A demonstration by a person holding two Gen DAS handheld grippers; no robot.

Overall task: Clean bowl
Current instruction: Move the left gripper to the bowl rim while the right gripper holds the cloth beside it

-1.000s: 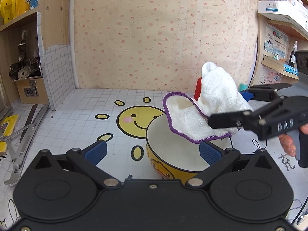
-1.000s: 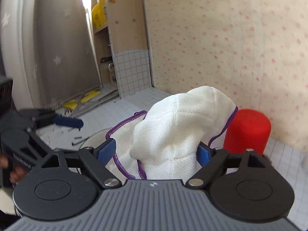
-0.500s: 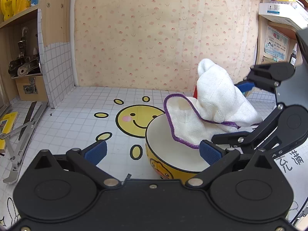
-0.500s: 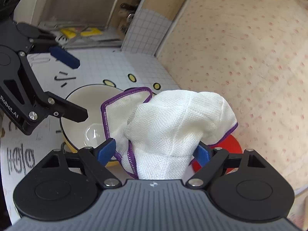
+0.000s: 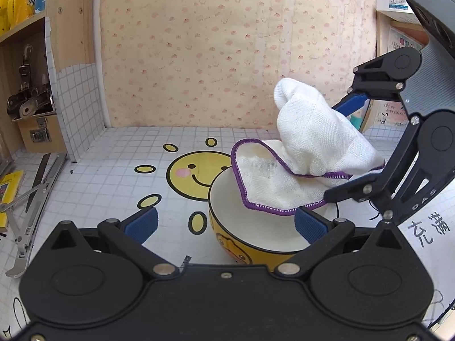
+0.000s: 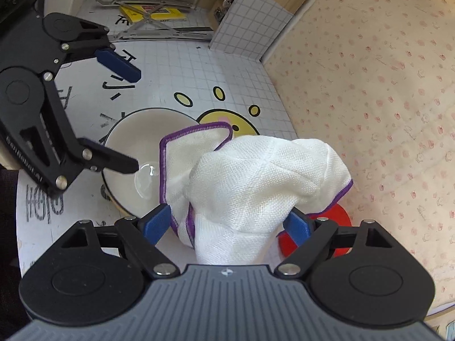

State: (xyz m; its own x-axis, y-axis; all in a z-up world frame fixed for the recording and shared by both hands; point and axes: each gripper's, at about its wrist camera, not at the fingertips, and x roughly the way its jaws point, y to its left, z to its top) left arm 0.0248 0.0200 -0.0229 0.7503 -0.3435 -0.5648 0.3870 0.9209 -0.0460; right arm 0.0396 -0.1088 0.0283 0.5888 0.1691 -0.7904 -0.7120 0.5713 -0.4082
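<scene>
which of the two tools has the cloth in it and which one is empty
The right tool has the white cloth bunched between its blue pads, over the bowl. The left tool holds nothing; its jaws stand wide, one finger over the bowl's rim.

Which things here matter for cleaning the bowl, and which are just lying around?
For the job: bowl, white cloth, right gripper holding the cloth, left gripper.

Lying about: red cup, folding metal stand, yellow book.
</scene>
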